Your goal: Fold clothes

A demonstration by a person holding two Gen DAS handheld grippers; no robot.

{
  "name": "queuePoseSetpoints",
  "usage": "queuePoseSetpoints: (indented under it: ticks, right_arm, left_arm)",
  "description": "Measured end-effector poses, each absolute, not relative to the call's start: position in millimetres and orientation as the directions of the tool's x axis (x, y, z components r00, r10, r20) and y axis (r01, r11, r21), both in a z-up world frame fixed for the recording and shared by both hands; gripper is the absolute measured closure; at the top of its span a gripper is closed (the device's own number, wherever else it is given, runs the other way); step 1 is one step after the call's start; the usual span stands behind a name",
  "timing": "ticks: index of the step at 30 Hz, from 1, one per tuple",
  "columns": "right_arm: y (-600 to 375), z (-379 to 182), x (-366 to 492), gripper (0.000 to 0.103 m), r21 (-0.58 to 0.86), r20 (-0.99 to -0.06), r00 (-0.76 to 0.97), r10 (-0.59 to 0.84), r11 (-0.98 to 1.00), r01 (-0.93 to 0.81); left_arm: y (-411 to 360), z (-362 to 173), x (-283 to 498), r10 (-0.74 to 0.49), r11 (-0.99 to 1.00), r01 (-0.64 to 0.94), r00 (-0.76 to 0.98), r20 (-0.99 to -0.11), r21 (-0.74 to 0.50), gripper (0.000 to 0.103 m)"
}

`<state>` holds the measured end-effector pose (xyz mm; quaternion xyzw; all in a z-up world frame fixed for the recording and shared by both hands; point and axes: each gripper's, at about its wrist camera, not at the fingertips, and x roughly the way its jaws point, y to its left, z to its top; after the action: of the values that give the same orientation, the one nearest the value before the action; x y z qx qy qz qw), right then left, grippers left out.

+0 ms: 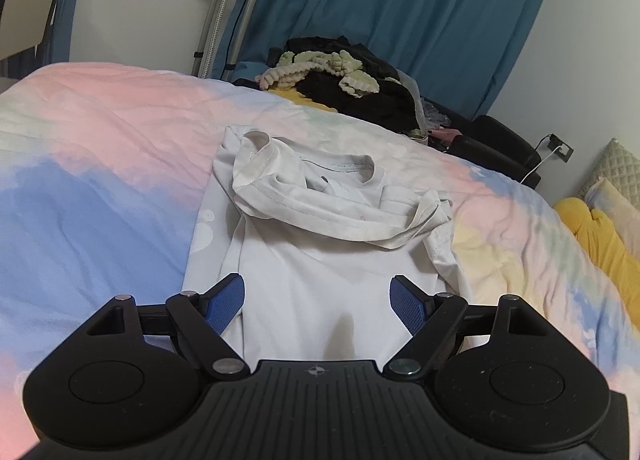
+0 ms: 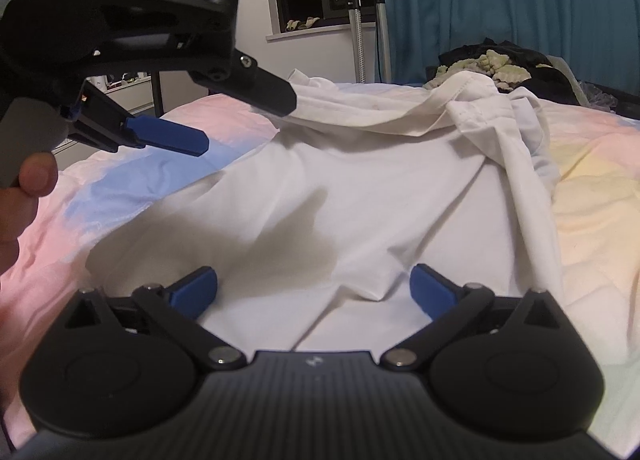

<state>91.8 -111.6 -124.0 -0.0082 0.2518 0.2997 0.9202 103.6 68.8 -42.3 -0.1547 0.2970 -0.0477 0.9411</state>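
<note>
Both grippers, left gripper (image 1: 317, 302) and right gripper (image 2: 314, 291), hover with jaws spread wide and empty above a white T-shirt (image 1: 320, 260) lying partly folded on a pastel duvet (image 1: 100, 147); next, likely, comes seizing its near hem to double it over.

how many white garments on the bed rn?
2. A white t-shirt lies flat on the pastel duvet; a second white garment is bunched across its collar end. More may be hidden in the dark clothes pile.

white T-shirt (image 1: 320, 280) | partly folded, hem flipped over collar | on bed
</note>
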Motion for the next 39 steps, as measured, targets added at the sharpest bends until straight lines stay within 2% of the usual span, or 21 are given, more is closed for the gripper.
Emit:
queuePoseSetpoints:
  ticks: [39]
  right_arm:
    - [-110.3,-122.8,90.9,0.000,0.135,-0.468,0.694,0.547,0.821,-0.555]
  left_arm:
    - [69.5,-43.0,100.9,-0.195,0.944,0.009,0.821,-0.536,-0.330,0.020]
